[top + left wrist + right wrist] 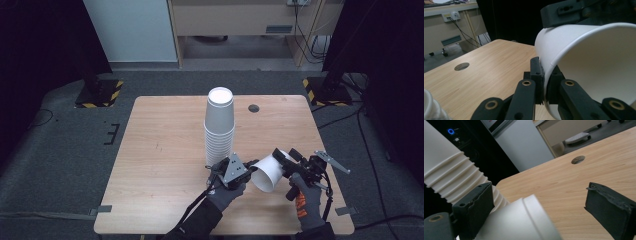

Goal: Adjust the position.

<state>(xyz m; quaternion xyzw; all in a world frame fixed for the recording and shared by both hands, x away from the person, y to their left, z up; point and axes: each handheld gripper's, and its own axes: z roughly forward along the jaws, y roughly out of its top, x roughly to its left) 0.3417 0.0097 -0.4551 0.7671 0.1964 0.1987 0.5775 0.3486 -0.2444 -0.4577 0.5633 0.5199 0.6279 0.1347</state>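
Note:
A single white paper cup [267, 172] lies on its side above the table's front right, mouth toward the left. My left gripper [252, 165] is shut on the cup's rim. In the left gripper view its jaws [545, 75] pinch the cup's wall [594, 62], one inside and one outside. My right gripper [282, 167] sits at the cup's closed end. In the right gripper view its jaws [540, 191] stand wide apart with the cup [519, 220] between them; the right pad is well clear of it. A tall stack of upturned white cups [219, 130] stands mid-table.
The wooden table [160, 150] has a round cable hole [253, 108] at the back right. The cup stack [454, 177] rises close behind my left gripper. Dark stands with striped bases flank the table's far corners, and cables trail on the floor.

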